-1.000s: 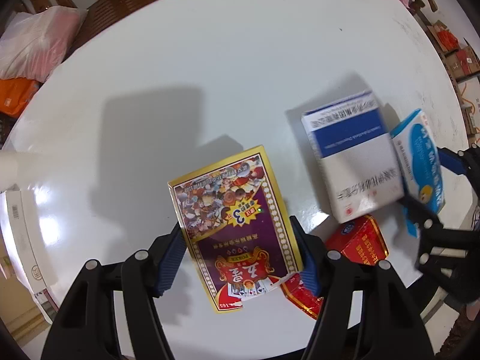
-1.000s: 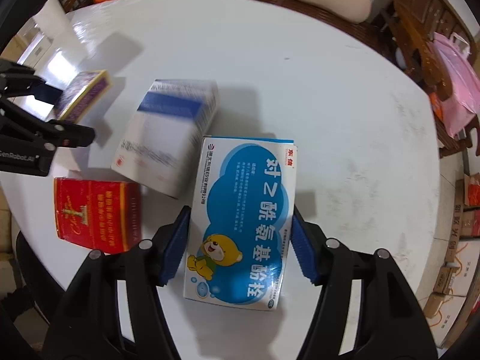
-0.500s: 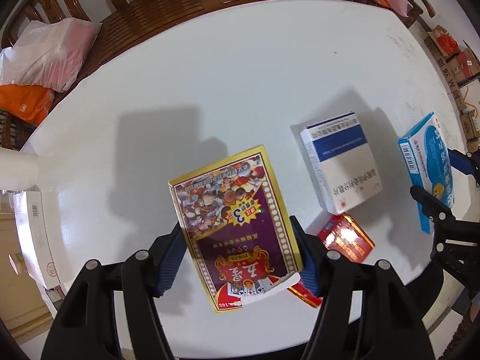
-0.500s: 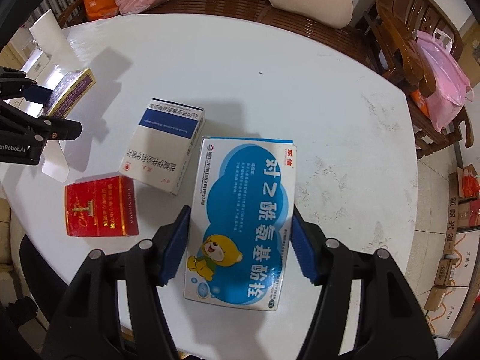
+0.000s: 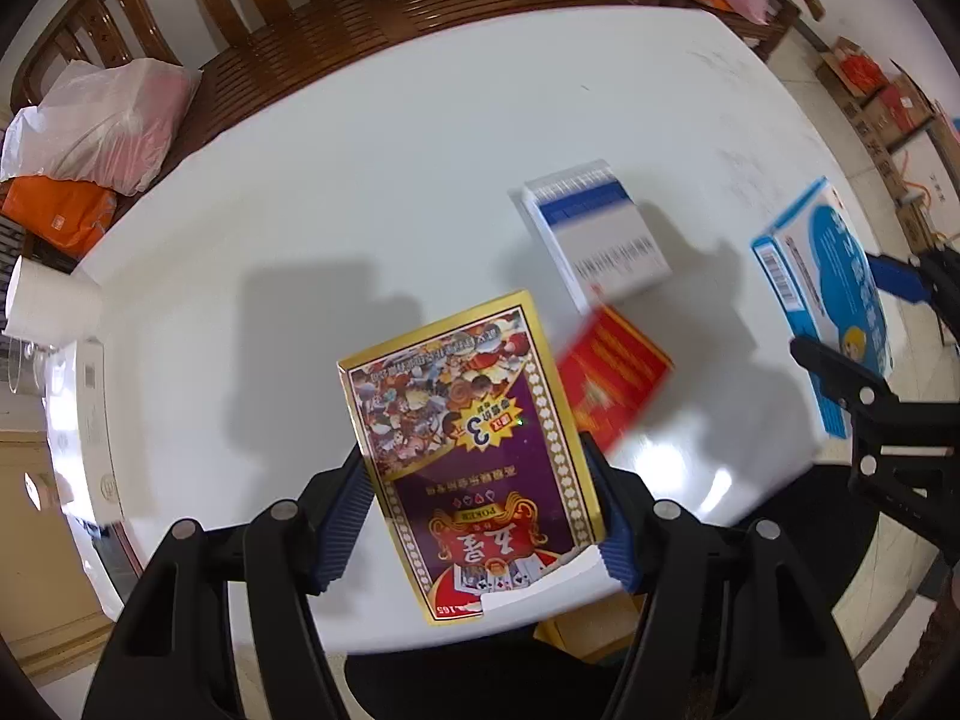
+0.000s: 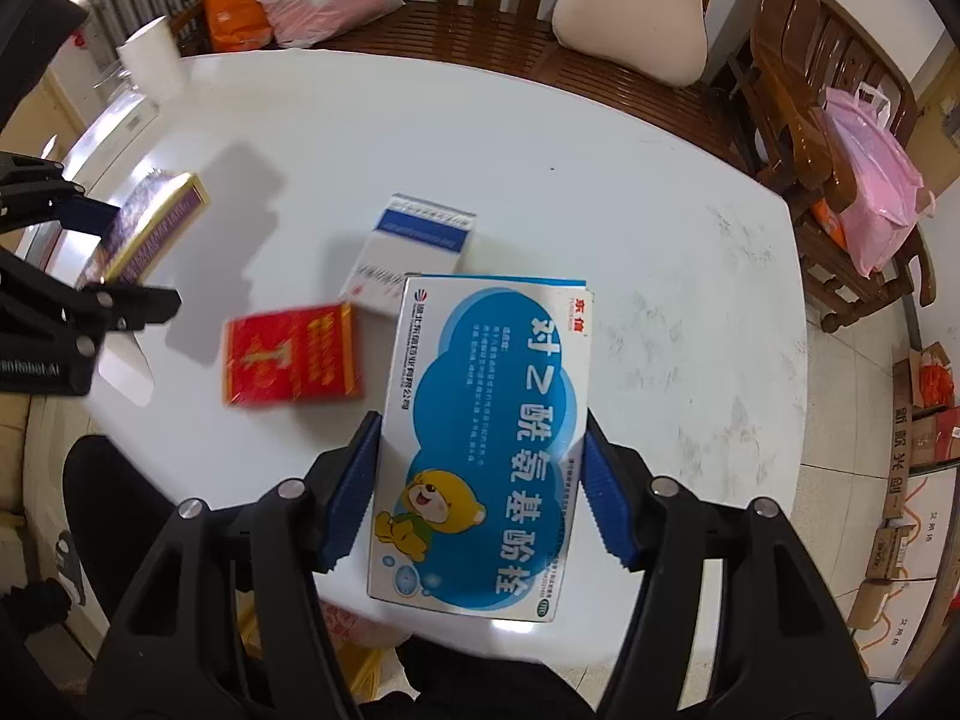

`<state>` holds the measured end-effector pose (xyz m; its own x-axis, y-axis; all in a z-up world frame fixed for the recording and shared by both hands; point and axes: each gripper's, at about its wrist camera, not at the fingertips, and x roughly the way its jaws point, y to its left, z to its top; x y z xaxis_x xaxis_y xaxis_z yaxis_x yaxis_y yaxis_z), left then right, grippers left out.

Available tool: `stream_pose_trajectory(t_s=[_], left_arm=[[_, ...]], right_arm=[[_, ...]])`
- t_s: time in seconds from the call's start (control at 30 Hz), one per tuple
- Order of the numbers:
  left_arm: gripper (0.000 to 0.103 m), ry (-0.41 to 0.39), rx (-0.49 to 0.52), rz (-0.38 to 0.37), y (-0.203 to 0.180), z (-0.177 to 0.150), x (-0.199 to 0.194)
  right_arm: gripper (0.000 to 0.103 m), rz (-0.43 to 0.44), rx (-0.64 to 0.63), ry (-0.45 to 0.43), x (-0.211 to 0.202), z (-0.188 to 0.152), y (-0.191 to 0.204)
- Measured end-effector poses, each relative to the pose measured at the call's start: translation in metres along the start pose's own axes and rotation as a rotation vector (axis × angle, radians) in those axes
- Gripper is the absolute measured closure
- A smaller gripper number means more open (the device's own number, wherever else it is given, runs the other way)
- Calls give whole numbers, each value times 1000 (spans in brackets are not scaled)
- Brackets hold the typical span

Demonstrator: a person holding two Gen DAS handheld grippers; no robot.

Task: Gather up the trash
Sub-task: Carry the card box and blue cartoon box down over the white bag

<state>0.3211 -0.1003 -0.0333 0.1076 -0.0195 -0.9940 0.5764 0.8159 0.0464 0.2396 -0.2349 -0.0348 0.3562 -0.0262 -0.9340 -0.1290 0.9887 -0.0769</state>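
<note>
My left gripper (image 5: 480,510) is shut on a purple and gold playing-card box (image 5: 462,438), held above the white table (image 5: 372,180). My right gripper (image 6: 480,498) is shut on a blue and white medicine box with a cartoon bear (image 6: 486,438), also held above the table. That box shows at the right of the left wrist view (image 5: 828,300). The card box shows at the left of the right wrist view (image 6: 150,228). A red box (image 6: 294,360) and a white box with a blue band (image 6: 414,246) lie on the table between the grippers.
A wooden bench (image 6: 510,30) with a beige cushion (image 6: 630,18) stands behind the table. Plastic bags (image 5: 102,126) lie on it. A white paper roll (image 6: 150,60) stands at the table's left edge. Cardboard boxes (image 6: 918,420) sit on the floor at right.
Both grippers have risen and pulled back from the table with their boxes; the table and the two lying boxes look smaller and farther. Both grips are unchanged.
</note>
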Motion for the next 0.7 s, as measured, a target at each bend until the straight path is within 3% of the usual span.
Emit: stream_pose_trajectory(t_s=[0.37,0.7], left_arm=[[40,-32,21,-41,-33,-95,-3],[40,-46,14,-67,-54,-152,31]], right_arm=[[41,27,-71,-10,-26,-73,50],[41,71,-103,18,-14,-140,86]])
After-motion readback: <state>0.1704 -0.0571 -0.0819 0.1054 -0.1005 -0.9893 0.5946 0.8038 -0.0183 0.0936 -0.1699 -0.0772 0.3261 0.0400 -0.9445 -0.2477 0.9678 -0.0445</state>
